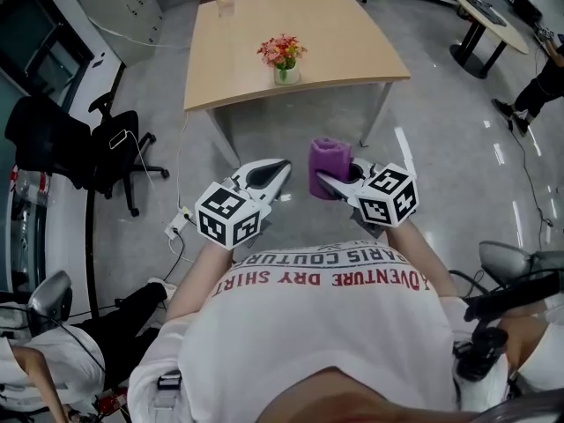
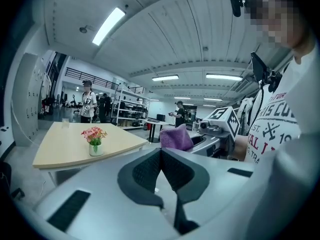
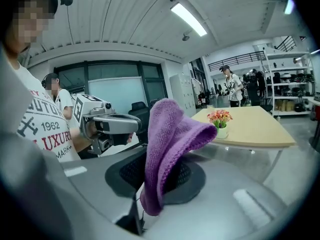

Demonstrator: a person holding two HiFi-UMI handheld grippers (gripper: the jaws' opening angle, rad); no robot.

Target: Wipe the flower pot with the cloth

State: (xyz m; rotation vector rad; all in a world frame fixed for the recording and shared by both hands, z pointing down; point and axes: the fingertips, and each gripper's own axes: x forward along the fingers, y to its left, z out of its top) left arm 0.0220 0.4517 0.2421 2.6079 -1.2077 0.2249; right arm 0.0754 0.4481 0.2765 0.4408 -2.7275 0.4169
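Cloth (image 1: 329, 167), purple and folded, stands upright, long axis vertical, clamped in the right tongs (image 1: 319, 180). Left tongs (image 1: 282, 166) are closed on nothing. Both are held side by side near the person's chest, aimed at the far counter (image 1: 238, 60), where the flower pot (image 1: 284, 74) stands upright.

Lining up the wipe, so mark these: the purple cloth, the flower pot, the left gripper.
purple cloth (image 3: 170, 139), right gripper view, its folded middle.
flower pot (image 1: 285, 76), head view, the pale body of the pot.
left gripper (image 2: 161, 153), left gripper view, where its shut fingertips meet.
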